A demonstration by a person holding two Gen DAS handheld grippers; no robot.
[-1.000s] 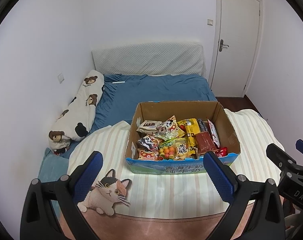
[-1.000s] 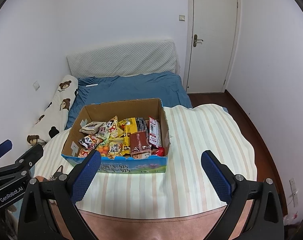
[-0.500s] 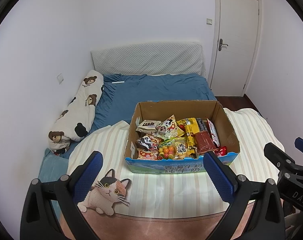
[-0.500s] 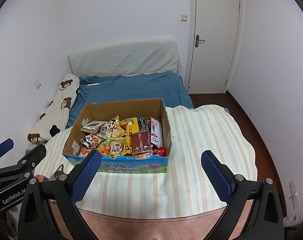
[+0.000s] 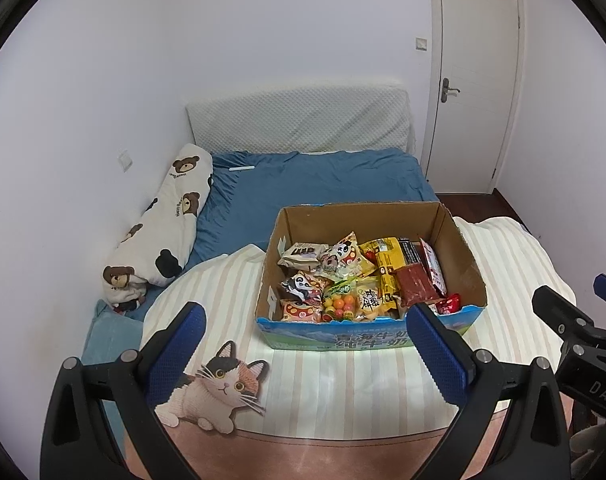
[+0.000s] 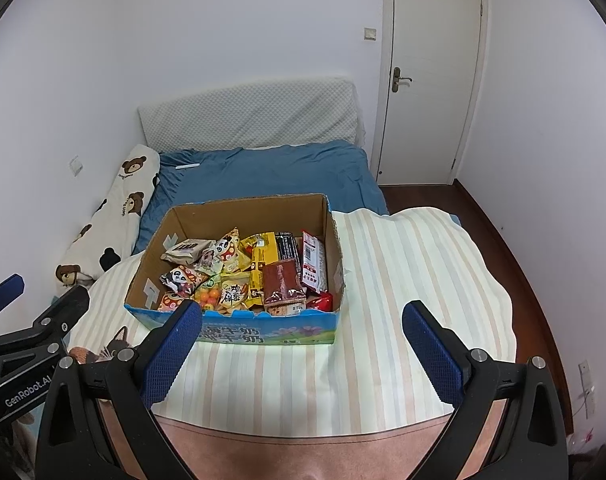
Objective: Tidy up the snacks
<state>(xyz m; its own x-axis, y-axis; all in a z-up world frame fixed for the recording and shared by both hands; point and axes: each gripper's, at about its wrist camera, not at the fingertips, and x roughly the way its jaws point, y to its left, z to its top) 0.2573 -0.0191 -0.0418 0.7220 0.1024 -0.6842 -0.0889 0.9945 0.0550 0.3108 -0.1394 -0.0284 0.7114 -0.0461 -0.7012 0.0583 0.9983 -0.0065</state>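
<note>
An open cardboard box [image 5: 367, 220] with a blue printed front stands on a striped blanket on the bed; it also shows in the right wrist view [image 6: 247, 212]. It holds several snack packets [image 5: 355, 276], among them a dark red packet [image 6: 283, 286] and a yellow one [image 6: 263, 256]. My left gripper [image 5: 303, 354] is open and empty, held above the blanket in front of the box. My right gripper [image 6: 301, 354] is open and empty too, in front of the box's right part.
The striped blanket [image 6: 403, 280] has a cat print [image 5: 219, 388] at the front left. A bear-print bolster [image 5: 159, 232] lies along the left wall. Blue sheet [image 5: 323, 180] and white headboard cushion [image 5: 299, 120] are behind. A closed door [image 6: 431, 76] and wooden floor [image 6: 535, 280] are on the right.
Both views have shifted only slightly; the box sits a touch lower and nearer in the right wrist view. Both grippers stay open and empty.
</note>
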